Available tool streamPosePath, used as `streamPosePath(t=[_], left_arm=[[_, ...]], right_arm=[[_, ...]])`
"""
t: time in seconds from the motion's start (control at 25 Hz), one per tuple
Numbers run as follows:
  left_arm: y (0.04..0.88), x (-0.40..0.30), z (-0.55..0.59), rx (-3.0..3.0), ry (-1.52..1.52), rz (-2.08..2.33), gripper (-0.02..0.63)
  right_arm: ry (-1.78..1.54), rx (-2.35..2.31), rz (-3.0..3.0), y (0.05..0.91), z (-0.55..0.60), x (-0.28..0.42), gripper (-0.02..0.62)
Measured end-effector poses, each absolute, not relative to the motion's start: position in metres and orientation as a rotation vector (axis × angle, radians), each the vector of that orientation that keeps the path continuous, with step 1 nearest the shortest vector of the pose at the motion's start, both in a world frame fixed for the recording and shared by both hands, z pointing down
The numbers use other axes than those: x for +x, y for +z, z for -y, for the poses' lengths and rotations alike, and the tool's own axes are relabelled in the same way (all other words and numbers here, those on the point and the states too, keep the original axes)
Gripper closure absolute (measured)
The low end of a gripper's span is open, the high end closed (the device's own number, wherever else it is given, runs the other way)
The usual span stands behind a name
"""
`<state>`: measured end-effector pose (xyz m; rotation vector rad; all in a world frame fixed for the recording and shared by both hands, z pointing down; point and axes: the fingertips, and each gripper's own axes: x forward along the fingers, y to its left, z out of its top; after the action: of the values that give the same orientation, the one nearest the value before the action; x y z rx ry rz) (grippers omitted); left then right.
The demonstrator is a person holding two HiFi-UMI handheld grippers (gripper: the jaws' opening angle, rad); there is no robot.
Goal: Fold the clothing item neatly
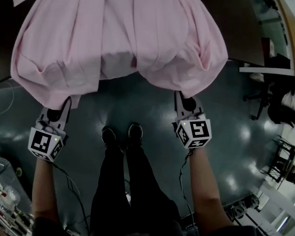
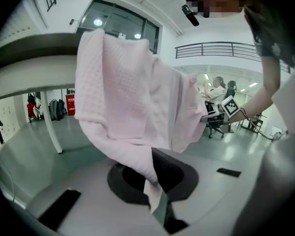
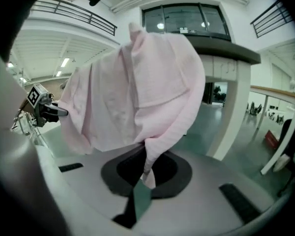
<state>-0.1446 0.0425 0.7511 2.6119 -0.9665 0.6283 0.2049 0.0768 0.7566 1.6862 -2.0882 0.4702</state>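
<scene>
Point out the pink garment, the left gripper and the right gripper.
pink garment (image 1: 118,33), head view, middle of the cloth.
left gripper (image 2: 155,197), left gripper view, between its fingertips, pinching the hem.
right gripper (image 3: 143,183), right gripper view, between its fingertips, pinching the hem.

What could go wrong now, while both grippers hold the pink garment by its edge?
1. The left gripper and the right gripper each pinch only a narrow bit of the pink garment, so a strong pull might let it slip out.
2. The garment is bunched and sags between them, so a fold made now would probably trap wrinkles.
</scene>
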Motion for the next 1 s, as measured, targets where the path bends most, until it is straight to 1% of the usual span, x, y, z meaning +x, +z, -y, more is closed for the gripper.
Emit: streamPosePath(t=[0.16,0.36,0.56,0.68,0.84,1.0], left_arm=[[0.691,-0.143,-0.093,2.593,0.555,0.904,0.589],[0.579,-0.149,-0.127,2.619,0.377,0.86,0.589],[0.472,-0.155,-0.124,2.723,0.189,0.809,0.589],[0.424,-0.153,-0.118,2.797,0.132,0.804,0.589],[0.378,-0.149,-0.09,2.853,0.071,0.822,0.589],[0.348,-0.139,-0.041,2.88,0.032,0.868,0.589]], right_arm=[[0.469,1.701,2.078,0.698,-0.125,0.19,0.594],[0.371,1.653,2.144,0.586,-0.146,0.163,0.594],[0.189,1.588,2.223,0.478,-0.128,0.136,0.594],[0.077,1.589,2.247,0.426,-0.117,0.131,0.594],[0.008,1.624,2.299,0.384,-0.088,0.135,0.594],[-0.053,1.568,2.357,0.364,-0.044,0.141,0.594]])
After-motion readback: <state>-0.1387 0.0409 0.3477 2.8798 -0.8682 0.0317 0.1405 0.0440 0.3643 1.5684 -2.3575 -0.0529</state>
